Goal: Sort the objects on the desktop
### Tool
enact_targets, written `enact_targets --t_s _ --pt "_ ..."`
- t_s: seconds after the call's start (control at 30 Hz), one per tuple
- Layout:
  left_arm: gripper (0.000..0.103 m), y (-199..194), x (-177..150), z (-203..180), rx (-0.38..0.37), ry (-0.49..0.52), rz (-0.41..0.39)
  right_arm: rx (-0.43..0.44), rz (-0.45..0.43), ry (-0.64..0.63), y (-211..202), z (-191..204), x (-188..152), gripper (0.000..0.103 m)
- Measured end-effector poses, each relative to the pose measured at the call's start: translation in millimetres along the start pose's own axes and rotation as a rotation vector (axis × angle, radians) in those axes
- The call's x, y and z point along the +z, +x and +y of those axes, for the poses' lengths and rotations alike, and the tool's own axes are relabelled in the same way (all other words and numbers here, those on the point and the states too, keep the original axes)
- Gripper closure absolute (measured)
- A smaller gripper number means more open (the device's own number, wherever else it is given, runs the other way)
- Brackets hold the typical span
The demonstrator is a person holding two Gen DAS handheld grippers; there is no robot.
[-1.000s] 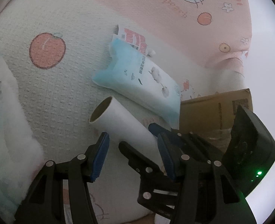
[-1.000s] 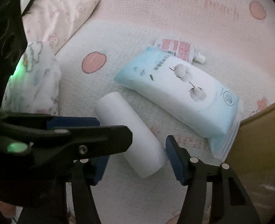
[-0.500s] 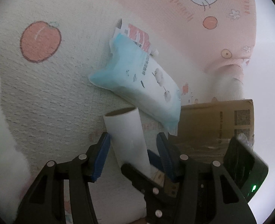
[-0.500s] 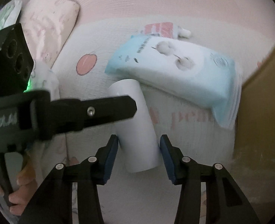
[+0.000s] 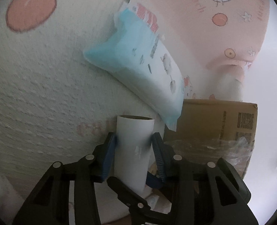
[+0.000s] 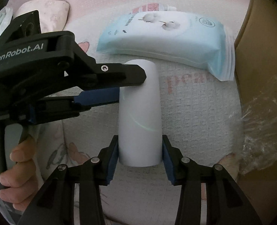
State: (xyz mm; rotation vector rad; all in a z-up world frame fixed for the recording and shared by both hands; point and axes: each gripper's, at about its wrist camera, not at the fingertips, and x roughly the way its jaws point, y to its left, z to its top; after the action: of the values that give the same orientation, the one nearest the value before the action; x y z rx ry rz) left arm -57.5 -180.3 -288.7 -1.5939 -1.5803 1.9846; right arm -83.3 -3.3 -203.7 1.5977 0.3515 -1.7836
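A: Any writing to read? Start nearest the white roll [image 6: 140,112].

B: On the left gripper [image 6: 128,86], which reaches in from the left of the roll, "GenRobot.AI" is printed on the black body. The cloth [image 6: 194,123] just right of the roll shows a faded "pea…". Beyond the roll, the blue tissue pack [image 6: 162,35] has cotton-boll drawings; its text is too small to read.

A: And the grips?

B: The right gripper [image 6: 140,154] has its blue pads against the roll's near end, having just closed in. The left's jaws have just been closing too; its own camera shows both pads pressed on the roll [image 5: 133,150] near its open far end.

A: What shows in only one view?

B: Fingers [image 6: 16,168] wrapped on the left handle show only from the right. The cardboard box [image 5: 213,129] right of the roll shows its barcode label only from the left, and past the pack [image 5: 138,65] a cartoon cat print.
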Motion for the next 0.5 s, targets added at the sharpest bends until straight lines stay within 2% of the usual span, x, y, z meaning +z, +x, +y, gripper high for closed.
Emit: enact_targets --t_s 0.07,0.3,0.5 --pt "0.056 6.0 0.3 3.2 -0.016 -0.020 0.032 0.002 0.000 0.009 0.6 0.7 1.3 0.062" --pt "0.056 4.9 -5.3 1.2 -0.011 -0.003 0.021 -0.018 -0.007 0.000 0.7 9.4 -0.4 0.063" --pt "0.056 -5.4 -13.1 -6.4 -0.028 0.056 -0.005 -0.008 -0.040 0.016 -6.7 14.2 -5.1 0.063"
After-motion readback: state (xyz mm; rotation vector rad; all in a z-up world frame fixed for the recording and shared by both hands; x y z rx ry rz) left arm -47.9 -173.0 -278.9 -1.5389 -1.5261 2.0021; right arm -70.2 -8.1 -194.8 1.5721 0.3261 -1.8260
